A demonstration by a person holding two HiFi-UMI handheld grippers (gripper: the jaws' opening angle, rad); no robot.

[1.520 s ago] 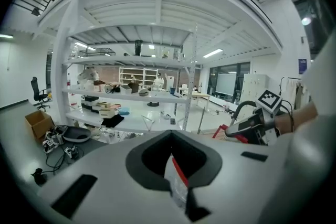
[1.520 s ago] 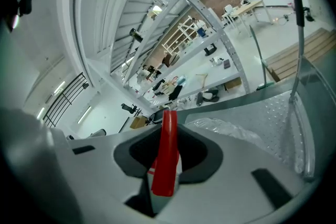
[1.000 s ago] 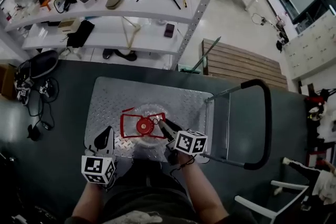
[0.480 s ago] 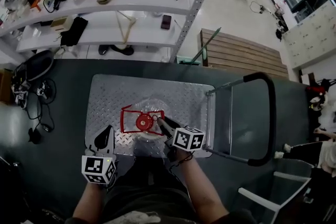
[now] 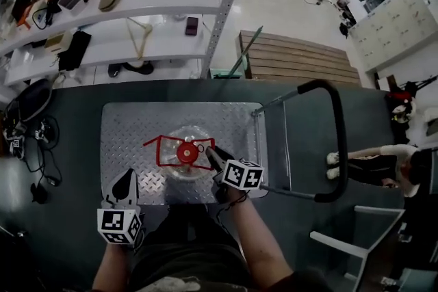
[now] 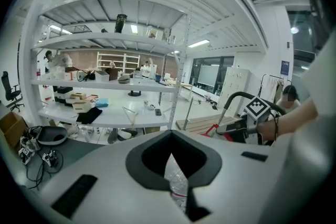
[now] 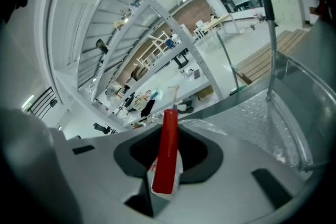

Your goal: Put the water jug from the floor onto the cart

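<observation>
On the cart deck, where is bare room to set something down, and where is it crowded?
Bare deck: left of the water jug to the cart's left edge, and beyond it toward the shelves. Crowded: the jug's right, where the right gripper grips its red handle.

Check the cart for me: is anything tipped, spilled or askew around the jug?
Nothing stands out. The water jug is upright over the cart deck, its red handle clamped in the right gripper. No water shows on the plate.

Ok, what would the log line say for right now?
right claw: shut on red handle | water jug: over cart deck | left claw: shut, empty
</observation>
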